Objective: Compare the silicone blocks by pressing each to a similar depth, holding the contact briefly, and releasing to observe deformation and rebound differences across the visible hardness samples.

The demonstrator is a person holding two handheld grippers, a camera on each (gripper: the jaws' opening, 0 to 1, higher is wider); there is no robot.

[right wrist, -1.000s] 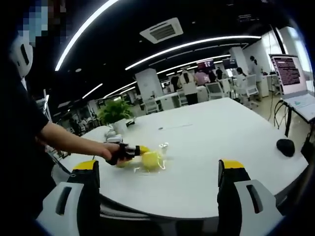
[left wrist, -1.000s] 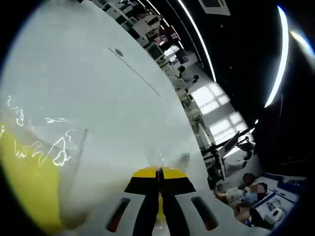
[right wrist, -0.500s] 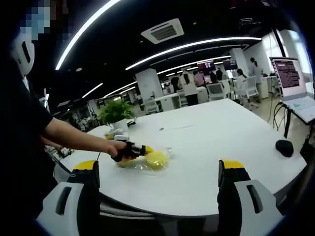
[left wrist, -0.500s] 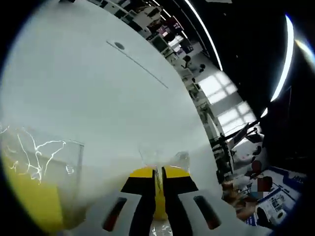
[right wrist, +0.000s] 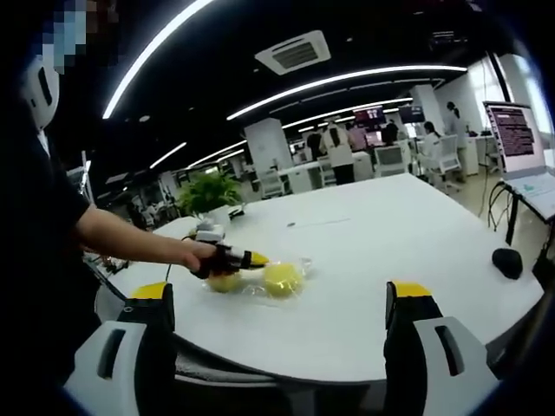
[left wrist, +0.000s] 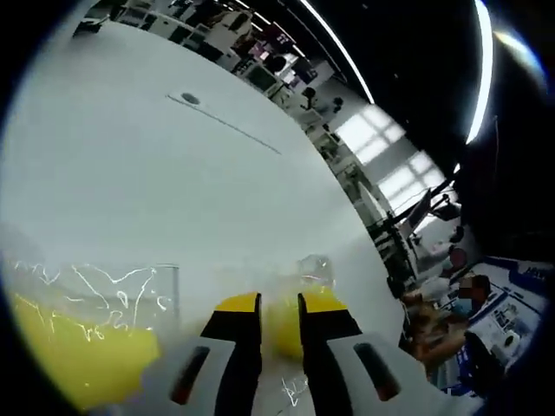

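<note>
Spreading across both views, the white round bench (right wrist: 381, 260) carries the samples near its left edge, with an office of desks and monitors far behind it. A person stands at the left of the right gripper view, one forearm (right wrist: 121, 241) reaching out over the bench. That hand holds the left gripper (right wrist: 257, 259), whose yellow-tipped jaws lie low over the samples. The right gripper (right wrist: 279, 303) hangs back off the near edge of the bench, its jaws spread wide with nothing between them. In the right gripper view, two yellow silicone blocks sit side by side in clear plastic wrap (right wrist: 299, 269): the right-hand block (right wrist: 282, 278) just beyond the left gripper's tips, and the left-hand block (right wrist: 223, 281) under that hand. In the left gripper view, the left gripper (left wrist: 279, 303) shows a narrow gap between its jaws, with a yellow block (left wrist: 279, 325) seen through the gap just ahead of the tips; whether the jaws touch it cannot be told. A second wrapped yellow block (left wrist: 82, 360) lies near, to the left. A potted plant (right wrist: 206, 192) stands far left on the bench.
</note>
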